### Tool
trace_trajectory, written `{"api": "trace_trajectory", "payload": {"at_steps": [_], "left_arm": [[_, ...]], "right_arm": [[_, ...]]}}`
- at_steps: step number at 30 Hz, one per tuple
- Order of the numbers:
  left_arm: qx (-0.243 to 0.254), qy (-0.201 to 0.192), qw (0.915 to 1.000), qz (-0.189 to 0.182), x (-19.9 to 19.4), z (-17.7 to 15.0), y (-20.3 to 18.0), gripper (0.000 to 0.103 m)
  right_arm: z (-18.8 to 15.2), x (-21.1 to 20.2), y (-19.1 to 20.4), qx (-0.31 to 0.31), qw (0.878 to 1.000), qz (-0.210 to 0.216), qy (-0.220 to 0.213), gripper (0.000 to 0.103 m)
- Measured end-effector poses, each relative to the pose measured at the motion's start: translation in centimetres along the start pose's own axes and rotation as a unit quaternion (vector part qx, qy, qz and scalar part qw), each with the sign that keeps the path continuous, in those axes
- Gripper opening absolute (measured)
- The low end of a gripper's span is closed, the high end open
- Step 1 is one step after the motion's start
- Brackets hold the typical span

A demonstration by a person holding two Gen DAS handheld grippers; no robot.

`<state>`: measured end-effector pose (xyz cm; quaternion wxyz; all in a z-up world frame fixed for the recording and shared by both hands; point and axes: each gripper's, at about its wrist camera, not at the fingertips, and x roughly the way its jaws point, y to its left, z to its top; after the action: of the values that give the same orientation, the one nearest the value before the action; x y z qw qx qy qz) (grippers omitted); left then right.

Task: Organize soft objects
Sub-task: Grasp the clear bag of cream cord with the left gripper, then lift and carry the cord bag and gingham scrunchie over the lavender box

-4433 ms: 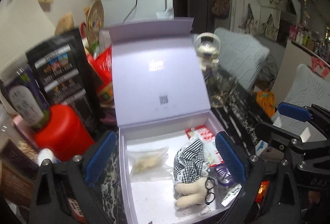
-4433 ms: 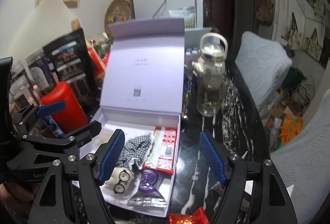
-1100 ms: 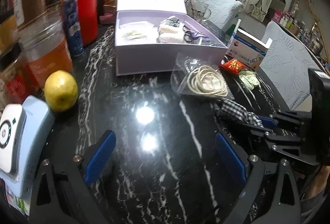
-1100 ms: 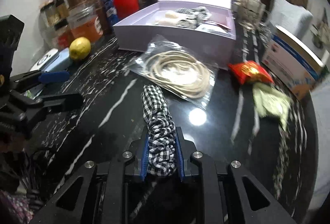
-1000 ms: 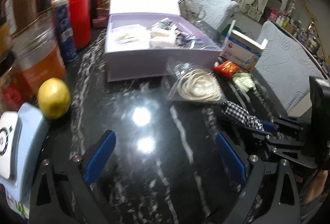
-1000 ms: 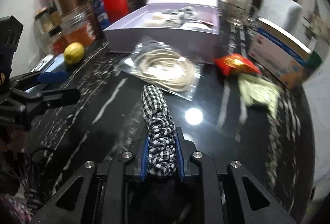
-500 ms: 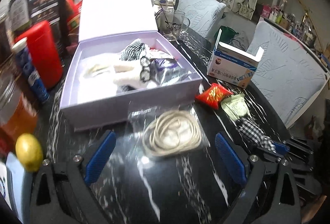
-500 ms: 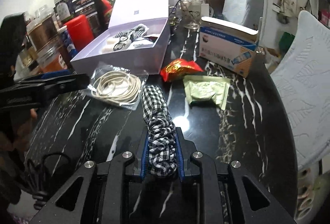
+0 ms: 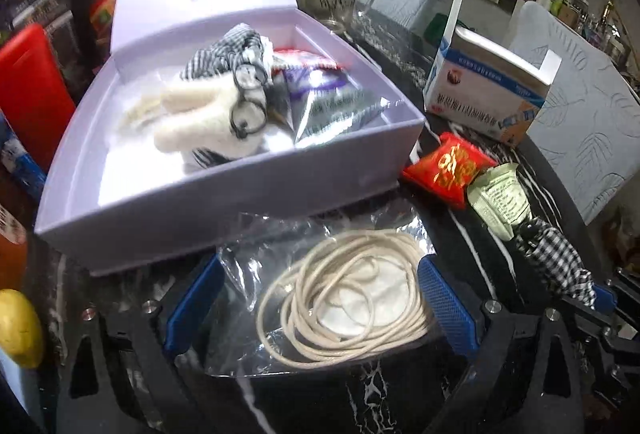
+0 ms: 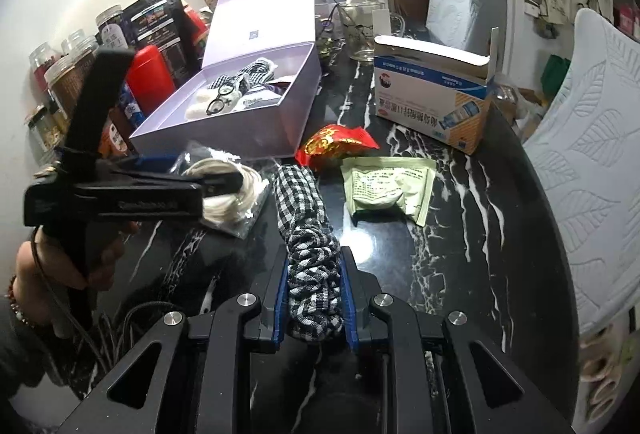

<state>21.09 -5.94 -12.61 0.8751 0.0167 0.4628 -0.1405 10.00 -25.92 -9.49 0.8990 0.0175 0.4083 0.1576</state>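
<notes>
Several soft items fill the open lilac cardboard box [image 9: 224, 190]; the right gripper [image 10: 314, 298] clamps a black-and-white checked cloth roll [image 10: 308, 234], while the left gripper [image 9: 320, 298] gapes over the clear-bagged cream cord coil [image 9: 344, 294].

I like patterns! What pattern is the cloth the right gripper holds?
Black-and-white checks on the cloth, clearest in the right wrist view.

- Black marbled counter [image 10: 460, 218] carries the lot.
- White-and-blue carton [image 10: 432, 102], flap up, far right.
- Glass jug [image 10: 362, 22] behind it.
- Yellow lemon [image 9: 18, 326] at the left edge.
- Red canister [image 10: 154, 78] beside jars.
</notes>
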Motion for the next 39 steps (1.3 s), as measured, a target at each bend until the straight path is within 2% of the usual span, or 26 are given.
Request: {"api": "trace_trajectory", "payload": {"at_steps": [3, 10, 13, 22, 24, 26, 27, 29, 32, 36, 39], "left_arm": [[0.000, -0.004, 1.0000, -0.006, 0.0, -0.1, 0.0, 0.103], [0.030, -0.001, 0.9995, 0.010, 0.3, -0.7, -0.8, 0.103], [0.023, 0.016, 0.9996, -0.003, 0.6, -0.8, -0.6, 0.103], [0.048, 0.004, 0.9987, -0.013, 0.1, -1.9, -0.9, 0.103], [0.054, -0.007, 0.9983, -0.018, -0.3, -2.3, -0.9, 0.098], [0.060, -0.014, 0.9976, -0.030, -0.9, -2.6, -0.9, 0.080], [0.061, -0.015, 0.9975, -0.034, -1.2, -2.7, -1.0, 0.077], [0.061, -0.018, 0.9972, -0.039, -1.5, -2.9, -1.2, 0.063], [0.064, -0.020, 0.9961, -0.056, -2.2, -3.2, -1.1, 0.051], [0.044, -0.011, 0.9955, -0.083, -2.6, -3.3, 0.1, 0.049], [0.034, -0.013, 0.9957, -0.085, -3.0, -3.8, 1.2, 0.049]], "right_arm": [[0.0, 0.0, 0.1, -0.003, 1.000, -0.003, 0.003, 0.022], [-0.2, 0.7, 0.3, 0.002, 1.000, -0.012, 0.019, 0.022], [-0.4, 0.8, 0.6, -0.001, 0.999, -0.025, 0.025, 0.023], [-0.9, 1.2, 0.8, 0.005, 0.998, -0.052, 0.041, 0.023], [-1.1, 1.7, 0.7, 0.011, 0.997, -0.055, 0.049, 0.023], [-1.3, 1.9, 1.0, 0.009, 0.997, -0.061, 0.049, 0.025], [-1.3, 2.0, 1.2, 0.006, 0.997, -0.065, 0.050, 0.025], [-1.4, 2.1, 1.6, 0.001, 0.996, -0.073, 0.050, 0.025], [-1.6, 2.2, 1.9, 0.001, 0.996, -0.083, 0.044, 0.025], [-2.0, 2.2, 2.2, 0.000, 0.995, -0.097, 0.032, 0.025], [-2.2, 2.3, 2.6, -0.005, 0.994, -0.108, 0.025, 0.025]]}}
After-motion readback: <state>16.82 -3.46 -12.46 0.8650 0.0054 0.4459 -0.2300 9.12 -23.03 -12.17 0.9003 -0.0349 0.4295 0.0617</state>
